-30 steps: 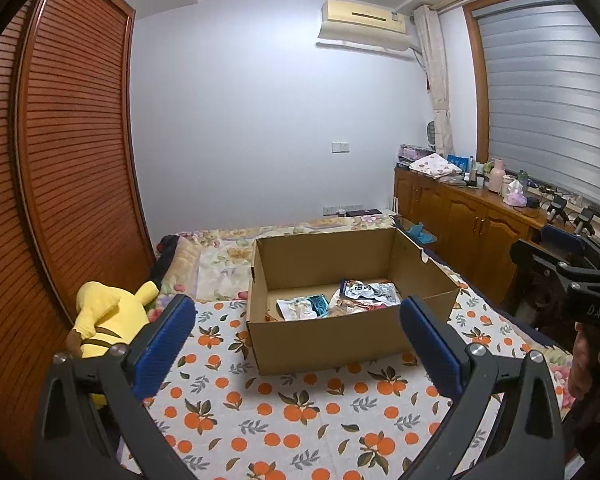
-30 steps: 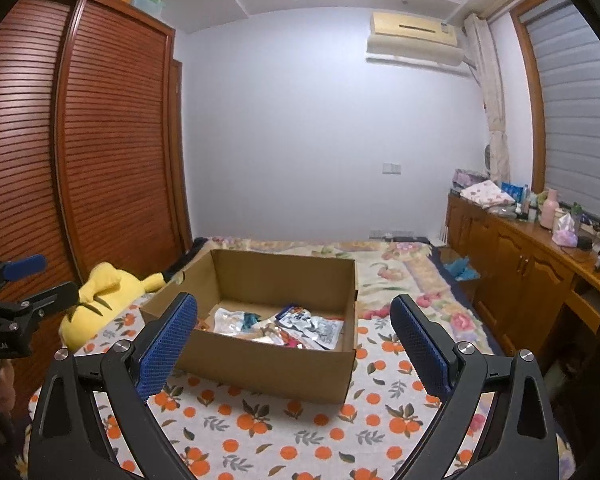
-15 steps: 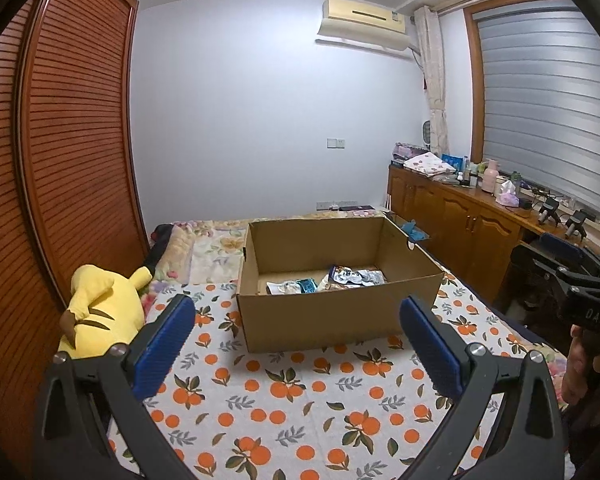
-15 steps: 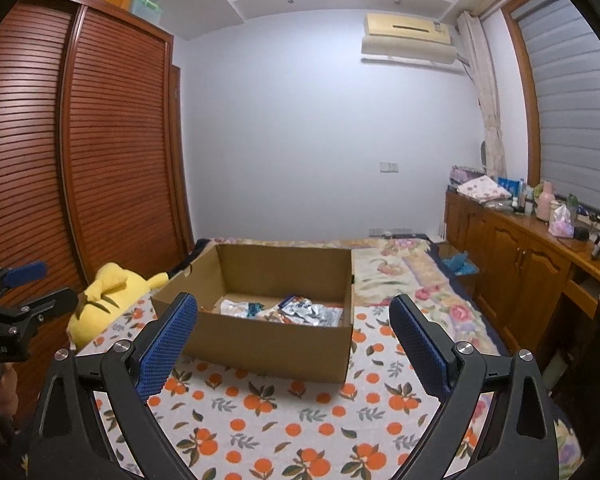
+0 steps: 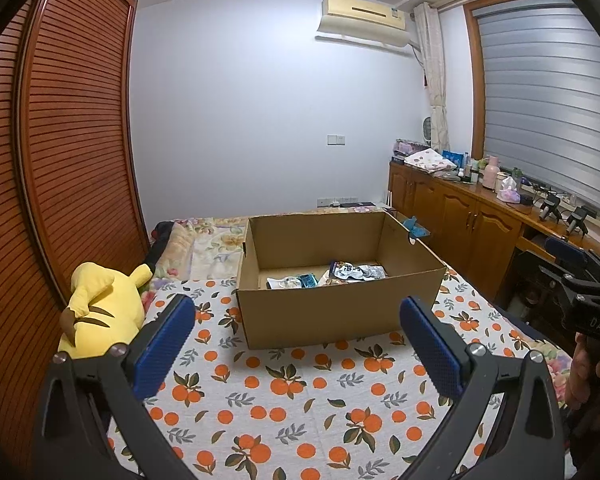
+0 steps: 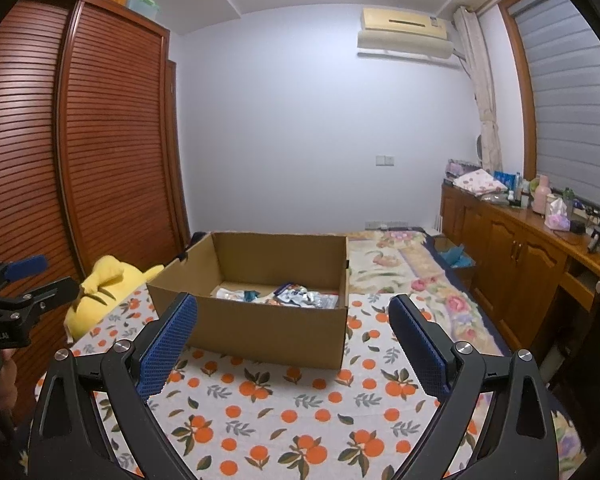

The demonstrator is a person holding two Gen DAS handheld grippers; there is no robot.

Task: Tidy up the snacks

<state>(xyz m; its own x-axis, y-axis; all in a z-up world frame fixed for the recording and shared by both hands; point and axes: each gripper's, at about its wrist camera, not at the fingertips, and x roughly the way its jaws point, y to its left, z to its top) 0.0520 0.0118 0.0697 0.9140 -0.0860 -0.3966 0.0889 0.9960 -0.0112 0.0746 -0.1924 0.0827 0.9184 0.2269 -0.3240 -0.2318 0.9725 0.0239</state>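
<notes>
Both tongs, left [image 5: 298, 334] and right [image 6: 293, 332], gape wide and empty before the cardboard box [image 5: 332, 312]; its near wall half hides the snack packets [image 5: 356, 271], and a yellow plush toy [image 5: 100, 312] lies beside it.

Pretty standard bedroom; plain pale wall [image 5: 236, 128] at the back with a cream air conditioner [image 5: 362, 20] mounted high near the ceiling; tall slatted wooden wardrobe doors [image 6: 100, 152] run down one side; opposite that there's a big window with the grey blind [image 5: 540, 112] pulled down, a tied-back curtain [image 6: 486, 120] beside it, and a long wooden cabinet [image 6: 512, 256] underneath cluttered with bottles and folded cloth; bed has an orange-print sheet [image 5: 300, 412]; lighting's flat and indoor.
</notes>
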